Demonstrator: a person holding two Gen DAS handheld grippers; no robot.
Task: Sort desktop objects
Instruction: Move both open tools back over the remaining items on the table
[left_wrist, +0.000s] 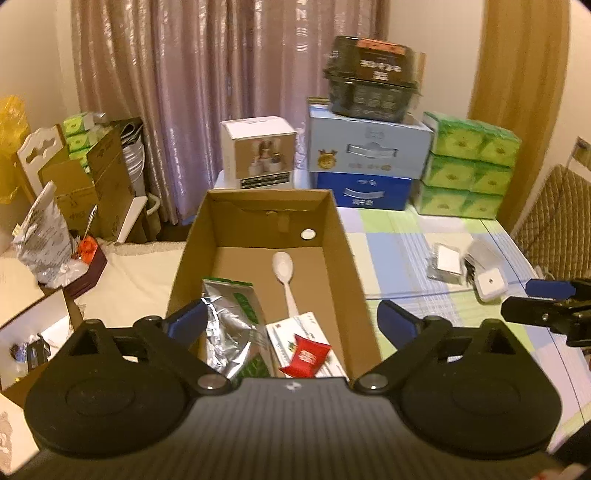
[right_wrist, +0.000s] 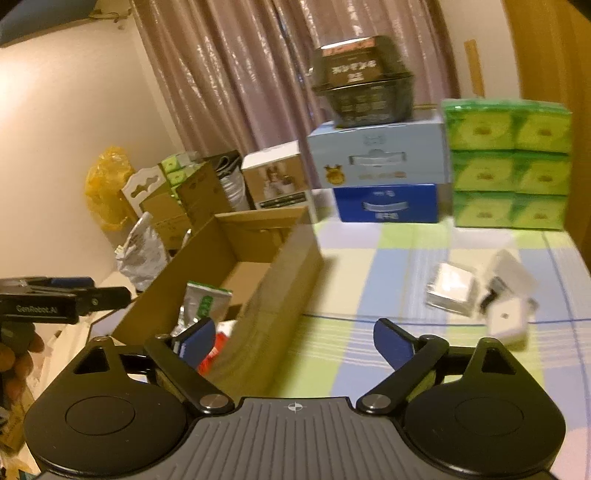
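An open cardboard box (left_wrist: 332, 236) (right_wrist: 280, 273) stands on the checked tablecloth. Inside it lie a silver and green foil pouch (left_wrist: 229, 325) (right_wrist: 195, 310), a white plastic spoon (left_wrist: 286, 277), a white card packet (left_wrist: 295, 332) and a red sachet (left_wrist: 304, 356) (right_wrist: 212, 360). My left gripper (left_wrist: 293, 319) hovers over the box's near end, open, nothing between its fingers. My right gripper (right_wrist: 295, 341) is open above the box's right wall and the cloth, empty. To the right on the cloth lie a silver packet (left_wrist: 447, 264) (right_wrist: 450, 290), a white square adapter (left_wrist: 489, 282) (right_wrist: 508, 319) and a clear packet (left_wrist: 480, 254).
At the table's back stand a white product box (left_wrist: 258, 151), stacked blue cartons (left_wrist: 365, 162) with a dark container (left_wrist: 373, 88) on top, and green tissue packs (left_wrist: 469, 166) (right_wrist: 509, 166). Cartons and bags crowd the floor at left (left_wrist: 85, 184). A quilted chair back (left_wrist: 557, 214) is at right.
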